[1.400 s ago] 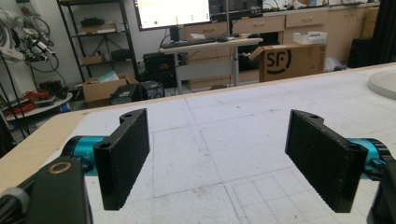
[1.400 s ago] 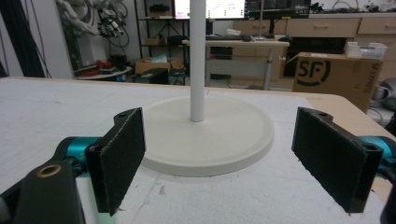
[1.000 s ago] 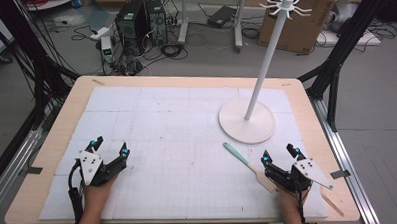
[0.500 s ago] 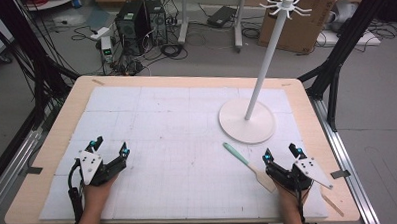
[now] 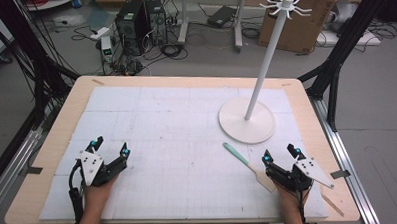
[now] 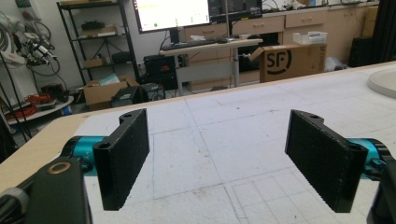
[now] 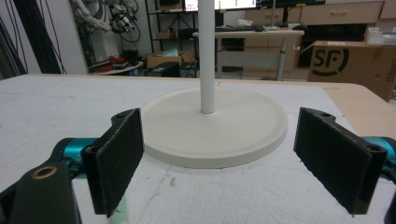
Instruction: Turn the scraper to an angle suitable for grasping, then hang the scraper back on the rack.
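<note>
Two grippers: left (image 5: pixel 109 149) and right (image 5: pixel 279 154) — both spread, empty.
Spatula (image 5: pixel 248 165): light, stiff — pinch its green handle.

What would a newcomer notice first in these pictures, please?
The tall white stand rises from its round base on the table's far right. Just in front of it a spatula lies on the mat, beside the open right gripper. The left gripper rests open at the near left.

A cardboard box (image 6: pixel 290 61) beyond the worktop bears the black letters "SF" in a round logo; the same mark shows in the right gripper view. Monitor text is probably too small to read.
</note>
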Demonstrator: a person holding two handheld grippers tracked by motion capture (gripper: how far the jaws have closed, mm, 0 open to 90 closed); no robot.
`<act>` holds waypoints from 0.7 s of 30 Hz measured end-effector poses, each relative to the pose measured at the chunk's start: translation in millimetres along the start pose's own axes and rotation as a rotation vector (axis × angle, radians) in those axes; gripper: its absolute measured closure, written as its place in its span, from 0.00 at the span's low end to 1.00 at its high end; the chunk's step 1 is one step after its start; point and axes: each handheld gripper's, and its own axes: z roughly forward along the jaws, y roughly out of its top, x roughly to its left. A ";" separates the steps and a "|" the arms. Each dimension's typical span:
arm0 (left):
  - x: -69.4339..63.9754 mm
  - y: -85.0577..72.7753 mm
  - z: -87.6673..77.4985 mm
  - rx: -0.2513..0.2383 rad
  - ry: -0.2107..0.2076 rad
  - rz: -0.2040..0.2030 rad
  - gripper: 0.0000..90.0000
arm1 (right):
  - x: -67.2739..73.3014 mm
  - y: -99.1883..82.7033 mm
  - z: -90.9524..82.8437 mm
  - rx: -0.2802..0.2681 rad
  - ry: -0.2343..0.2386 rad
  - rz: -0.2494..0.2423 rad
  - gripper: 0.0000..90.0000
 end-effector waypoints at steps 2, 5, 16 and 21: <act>0.0 0.1 0.2 0.001 0.001 0.001 0.25 | 0.0 0.1 1.1 0.008 0.005 -0.001 0.17; 0.0 0.0 0.4 0.001 -0.001 -0.001 0.25 | 1.2 -0.1 1.4 0.015 0.005 -0.009 0.17; -0.1 0.1 0.1 0.002 -0.003 0.005 0.25 | 0.0 0.2 1.7 0.013 -0.002 0.004 0.18; 0.7 0.2 1.1 0.007 -0.001 -0.005 0.26 | 0.3 0.4 2.5 0.024 0.003 0.001 0.18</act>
